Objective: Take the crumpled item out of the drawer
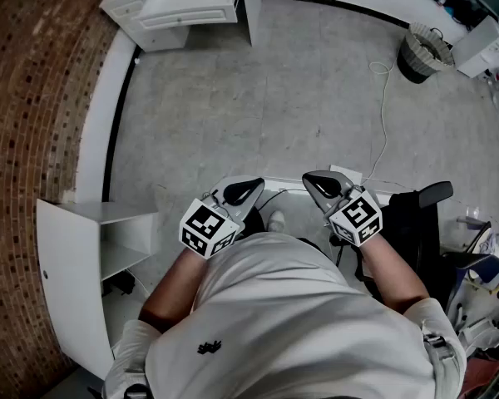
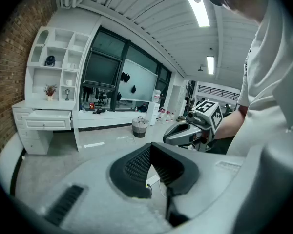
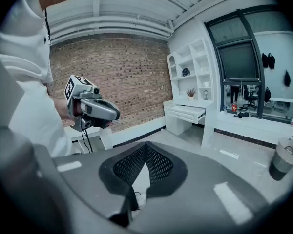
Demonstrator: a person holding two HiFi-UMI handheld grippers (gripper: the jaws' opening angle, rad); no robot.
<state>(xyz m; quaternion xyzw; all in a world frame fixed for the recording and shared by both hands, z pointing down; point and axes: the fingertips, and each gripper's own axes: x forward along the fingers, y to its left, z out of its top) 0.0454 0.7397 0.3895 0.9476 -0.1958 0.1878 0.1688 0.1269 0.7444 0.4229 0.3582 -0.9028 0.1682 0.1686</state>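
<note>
The white desk with its drawer (image 1: pixel 191 5) stands far off by the back wall; in the right gripper view the drawer (image 3: pixel 189 112) sits slightly pulled out. No crumpled item shows in any view. I hold both grippers close to my body, above the grey floor. My left gripper (image 1: pixel 243 191) is shut with nothing between its fingers, and its jaws (image 2: pixel 150 147) meet at the tips. My right gripper (image 1: pixel 319 184) is shut and empty too, its jaws (image 3: pixel 146 146) closed. Each gripper shows in the other's view: the right one (image 2: pixel 185 133), the left one (image 3: pixel 95 110).
A white open cabinet (image 1: pixel 91 256) stands at my left against the brick wall (image 1: pixel 25 98). A waste basket (image 1: pixel 424 52) stands at the back right beside a long white counter. A black chair (image 1: pixel 416 223) and cables lie at my right. Wall shelves (image 2: pixel 58 57) rise above the desk.
</note>
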